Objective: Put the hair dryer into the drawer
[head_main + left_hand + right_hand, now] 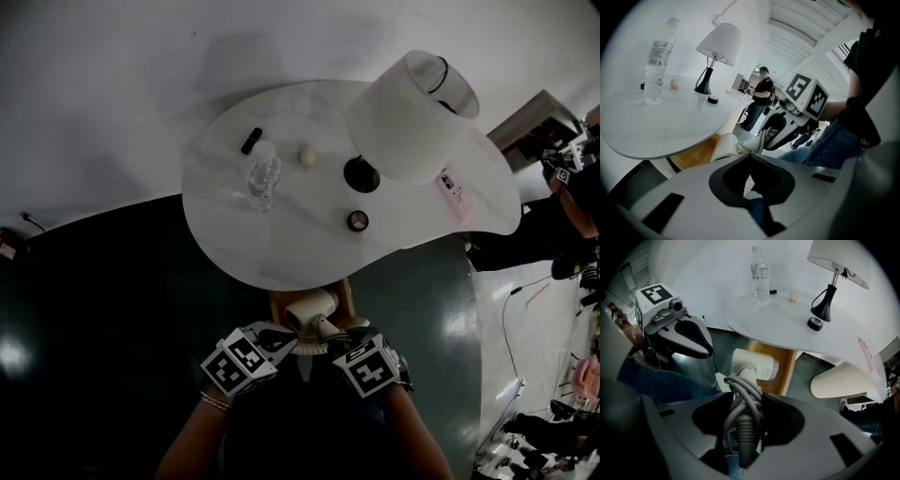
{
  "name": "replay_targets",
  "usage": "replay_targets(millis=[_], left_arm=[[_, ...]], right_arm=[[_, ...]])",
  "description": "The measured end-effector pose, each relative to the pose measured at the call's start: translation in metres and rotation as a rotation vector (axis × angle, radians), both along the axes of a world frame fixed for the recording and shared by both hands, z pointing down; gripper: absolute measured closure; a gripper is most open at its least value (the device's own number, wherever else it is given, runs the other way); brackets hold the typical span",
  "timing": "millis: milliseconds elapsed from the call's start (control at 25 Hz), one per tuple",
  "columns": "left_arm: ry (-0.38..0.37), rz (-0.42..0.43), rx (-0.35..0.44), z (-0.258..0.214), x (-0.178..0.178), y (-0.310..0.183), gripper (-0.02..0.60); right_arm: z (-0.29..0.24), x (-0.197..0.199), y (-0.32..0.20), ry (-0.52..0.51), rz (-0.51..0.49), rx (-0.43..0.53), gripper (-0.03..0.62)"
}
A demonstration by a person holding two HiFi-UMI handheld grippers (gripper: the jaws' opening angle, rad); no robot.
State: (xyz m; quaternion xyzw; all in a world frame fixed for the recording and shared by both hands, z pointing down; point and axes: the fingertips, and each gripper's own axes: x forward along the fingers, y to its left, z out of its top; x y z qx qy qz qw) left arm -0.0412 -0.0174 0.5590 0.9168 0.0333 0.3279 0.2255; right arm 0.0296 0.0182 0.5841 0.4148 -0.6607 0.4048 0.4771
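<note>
Setting: White wall and dark floor [94,328] frame a rounded white worktop [281,246] at mid-picture in the head view.
On the worktop, left to right: a small black stick [251,141] lies flat, then come an upright clear water bottle [263,175], a small beige ball [306,154], a lamp [412,112] with a white shade on a black base, and a round compact [357,220].
Left gripper [750,155]: jaws are pressed together with nothing between them; it is held low, just beside the hair dryer and apart from it.
Hair dryer [752,364]: white, with its cord wound round the handle; its barrel hangs over the open drawer, and contact with the wood cannot be told.
Drawer [785,364]: wooden, standing open under the worktop's near edge.
Right gripper [745,398]: clamped on the dryer's cord-wrapped handle.
Far right: a ribbed white chair [843,380] stands beside the worktop.
</note>
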Motion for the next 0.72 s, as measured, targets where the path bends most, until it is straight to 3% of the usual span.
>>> replay_targets(millis=[400, 720], left_arm=[[-0.002, 0.013, 0.004, 0.004, 0.015, 0.006, 0.574], [-0.011, -0.025, -0.015, 0.009, 0.026, 0.006, 0.574]], right_arm=[[0.01, 0.007, -0.013, -0.02, -0.013, 0.011, 0.384], [0.023, 0.003, -0.021, -0.019, -0.11, -0.002, 0.384]])
